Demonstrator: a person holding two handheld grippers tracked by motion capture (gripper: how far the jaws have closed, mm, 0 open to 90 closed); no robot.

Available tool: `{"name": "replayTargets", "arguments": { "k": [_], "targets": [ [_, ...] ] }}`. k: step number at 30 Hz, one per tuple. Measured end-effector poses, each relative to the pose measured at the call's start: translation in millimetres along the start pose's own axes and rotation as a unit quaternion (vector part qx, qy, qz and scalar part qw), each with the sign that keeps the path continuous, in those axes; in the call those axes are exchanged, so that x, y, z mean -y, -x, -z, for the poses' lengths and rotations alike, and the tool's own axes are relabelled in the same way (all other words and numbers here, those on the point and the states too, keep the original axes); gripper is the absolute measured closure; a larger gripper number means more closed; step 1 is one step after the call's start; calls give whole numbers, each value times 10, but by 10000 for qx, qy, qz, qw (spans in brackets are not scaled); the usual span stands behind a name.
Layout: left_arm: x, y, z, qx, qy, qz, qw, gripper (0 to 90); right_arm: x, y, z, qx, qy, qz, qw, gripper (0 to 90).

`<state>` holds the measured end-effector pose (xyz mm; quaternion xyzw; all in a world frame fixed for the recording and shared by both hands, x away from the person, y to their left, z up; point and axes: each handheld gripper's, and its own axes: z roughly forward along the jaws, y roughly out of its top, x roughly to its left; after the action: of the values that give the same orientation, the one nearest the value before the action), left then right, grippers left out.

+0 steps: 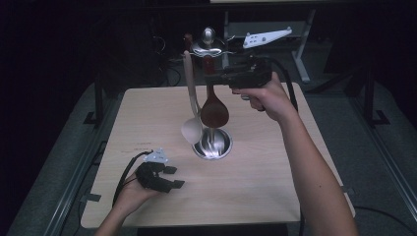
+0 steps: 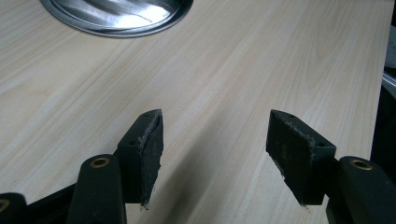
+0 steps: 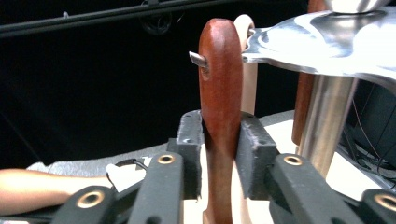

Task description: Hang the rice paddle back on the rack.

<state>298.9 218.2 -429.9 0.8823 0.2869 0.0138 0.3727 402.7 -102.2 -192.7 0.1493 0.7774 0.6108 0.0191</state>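
2 spoons hang from the steel utensil stand [image 1: 212,142] at the middle of the worktop [image 1: 265,182]: a dark brown wooden spoon [image 1: 214,110] and a pale spoon [image 1: 191,129] just at its 9 o'clock, bowls down and clear of the round base. Both hang by their handle tops from hooks under the stand's shaped top plate [image 3: 322,44], which is why they dangle straight and close to the post.

In the right gripper view, the right gripper [image 3: 220,158] is clamped on the upper handle of the brown spoon, 1 pad on each flat side, just below the small metal hook [image 3: 198,59] that passes through the hole in the handle's end. Gripping so near the hook looks like a way to steer the hole on or off it without the long spoon swinging; whether the spoon is being hung or lifted off cannot be told. From that gripper the hook sits at 12 o'clock, the stand's post [image 3: 327,116] at about 2 o'clock.

The left gripper [image 1: 169,177] rests low over the worktop at about 7 o'clock from the stand, jaws spread wide and holding nothing. In its own view bare wood lies between the pads, with the rim of the stand's base [image 2: 116,18] at 11 o'clock, well apart. It seems parked out of the way while the right hand [image 1: 268,98] works
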Motion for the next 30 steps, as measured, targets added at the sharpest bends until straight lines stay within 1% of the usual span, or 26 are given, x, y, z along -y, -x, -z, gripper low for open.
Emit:
{"name": "replayTargets", "arguments": {
  "k": [1, 2, 4, 6, 7, 8, 11, 13, 14, 16, 17, 18, 20, 21, 22, 26, 30],
  "targets": [
    [0, 1, 1, 6, -8, -2, 10000, 366, 11, -9, 12, 30, 8, -5, 10000, 636],
    [0, -1, 1, 7, -8, -14, 10000, 366, 25, -17, 26, 65, 6, -8, 10000, 619],
    [-1, -1, 4, 9, -8, -20, 10000, 366, 63, -33, 59, 140, -14, -1, 9999, 553],
    [-1, -2, 2, 17, 16, 11, 10000, 366, 113, -36, 102, 231, -16, -35, 9997, 513],
    [0, -3, 2, 18, 31, 23, 10000, 366, 130, -38, 117, 263, -31, -42, 9996, 499],
    [1, -5, 2, 18, 34, 22, 10000, 366, 160, -41, 146, 358, -41, -42, 9993, 476],
    [6, -19, 20, -11, 34, 5, 10000, 361, 235, -53, 223, 521, -41, -64, 9986, 432],
    [11, -32, 36, 9, 32, -16, 10000, 360, 300, -66, 285, 622, -26, -84, 9980, 400],
    [13, -37, 41, 1, 34, -17, 10000, 355, 346, -83, 318, 698, -46, -92, 9975, 394],
    [18, -57, 61, -8, 34, -69, 10000, 351, 420, -107, 356, 771, -112, -87, 9969, 375],
    [20, -61, 71, -20, 44, -50, 10000, 347, 465, -119, 372, 825, -156, -66, 9964, 368],
    [24, -71, 83, -29, 58, -83, 9999, 343, 513, -137, 386, 871, -208, -87, 9959, 357],
    [31, -81, 95, -36, 92, -52, 9999, 341, 612, -168, 409, 1005, -298, -93, 9944, 344],
    [33, -85, 101, -38, 104, -50, 9999, 337, 673, -183, 420, 1109, -380, -86, 9931, 332],
    [36, -93, 109, -59, 108, -78, 9999, 337, 712, -193, 428, 1163, -410, -94, 9923, 327],
    [57, -124, 134, -90, 69, -78, 9999, 337, 923, -210, 471, 1401, -472, -110, 9889, 312],
    [82, -166, 162, -141, 90, -51, 9998, 337, 1135, -210, 486, 1565, -532, -200, 9860, 288]
  ]
}}
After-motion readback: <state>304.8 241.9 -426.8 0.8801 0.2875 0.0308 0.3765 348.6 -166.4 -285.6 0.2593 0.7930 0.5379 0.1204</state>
